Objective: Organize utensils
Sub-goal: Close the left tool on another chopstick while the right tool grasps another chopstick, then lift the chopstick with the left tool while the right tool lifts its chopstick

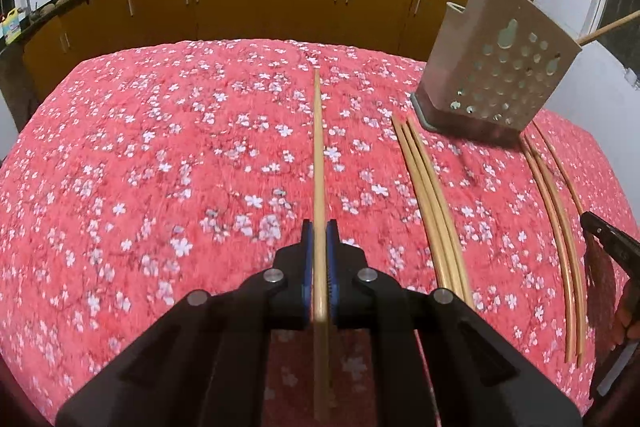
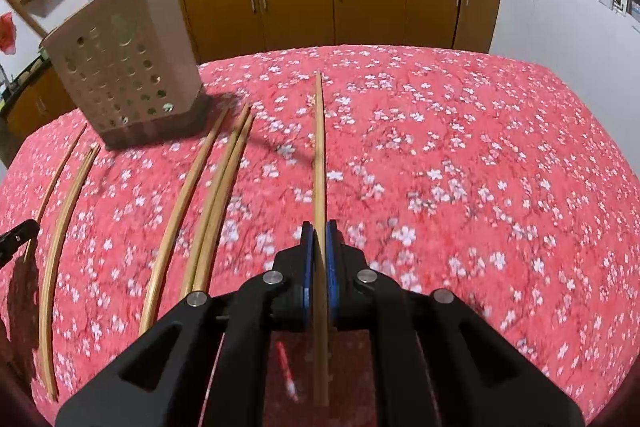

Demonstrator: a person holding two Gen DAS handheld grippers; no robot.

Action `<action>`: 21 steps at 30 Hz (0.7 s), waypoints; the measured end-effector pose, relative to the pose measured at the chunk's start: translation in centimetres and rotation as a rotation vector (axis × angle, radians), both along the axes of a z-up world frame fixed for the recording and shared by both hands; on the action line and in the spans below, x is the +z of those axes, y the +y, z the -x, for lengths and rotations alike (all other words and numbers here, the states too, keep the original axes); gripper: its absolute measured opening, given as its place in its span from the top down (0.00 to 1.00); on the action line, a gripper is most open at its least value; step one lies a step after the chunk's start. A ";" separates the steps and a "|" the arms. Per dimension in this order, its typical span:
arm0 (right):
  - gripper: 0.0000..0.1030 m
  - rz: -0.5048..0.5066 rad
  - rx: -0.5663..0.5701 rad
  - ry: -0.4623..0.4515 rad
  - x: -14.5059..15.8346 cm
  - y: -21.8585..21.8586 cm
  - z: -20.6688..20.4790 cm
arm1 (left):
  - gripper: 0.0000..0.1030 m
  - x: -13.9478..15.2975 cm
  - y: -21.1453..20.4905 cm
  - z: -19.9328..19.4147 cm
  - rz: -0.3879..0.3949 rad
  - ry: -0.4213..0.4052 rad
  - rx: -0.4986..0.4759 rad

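both the left gripper (image 1: 319, 243) and right gripper (image 2: 319, 243) are clamped on a single chopstick (image 1: 318, 147) each, so either long stick could pivot and miss the perforated holder (image 1: 492, 67)

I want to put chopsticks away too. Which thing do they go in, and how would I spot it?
Look at the table with the pink flowery cloth. Near its far side, just beyond the loose chopsticks, stands a tall beige holder. Its front is full of round holes, and nothing else on the table stands upright.

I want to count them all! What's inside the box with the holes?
Two wooden sticks poke out the top of the holder. Its walls hide whatever else is in it.
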State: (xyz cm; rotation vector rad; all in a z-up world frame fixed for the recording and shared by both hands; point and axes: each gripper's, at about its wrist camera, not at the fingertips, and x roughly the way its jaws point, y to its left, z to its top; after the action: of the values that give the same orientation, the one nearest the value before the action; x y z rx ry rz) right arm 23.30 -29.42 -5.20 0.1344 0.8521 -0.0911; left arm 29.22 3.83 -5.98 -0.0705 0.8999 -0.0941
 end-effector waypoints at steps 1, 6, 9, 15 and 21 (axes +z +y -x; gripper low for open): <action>0.93 -0.002 0.001 0.000 0.0 0.0 -0.1 | 0.92 0.1 0.1 0.0 0.009 0.001 -0.001; 0.93 -0.012 0.007 -0.001 -0.1 -0.1 0.2 | 0.92 0.3 0.4 1.0 0.024 0.002 -0.007; 0.93 -0.017 0.012 0.001 0.0 -0.3 1.1 | 0.92 0.3 0.3 1.9 0.016 0.000 -0.016; 0.93 -0.010 0.016 -0.005 0.0 -0.4 1.8 | 0.92 0.2 0.1 2.6 -0.002 -0.010 -0.016; 0.93 -0.012 0.015 -0.005 -0.1 -0.4 1.9 | 0.91 0.2 0.0 2.9 -0.009 -0.009 -0.012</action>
State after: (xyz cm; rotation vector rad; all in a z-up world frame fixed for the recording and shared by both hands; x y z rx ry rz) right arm 21.45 -29.82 -5.26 0.1392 0.8489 -0.0716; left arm 26.31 3.82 -5.78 -0.0567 0.8916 -0.1018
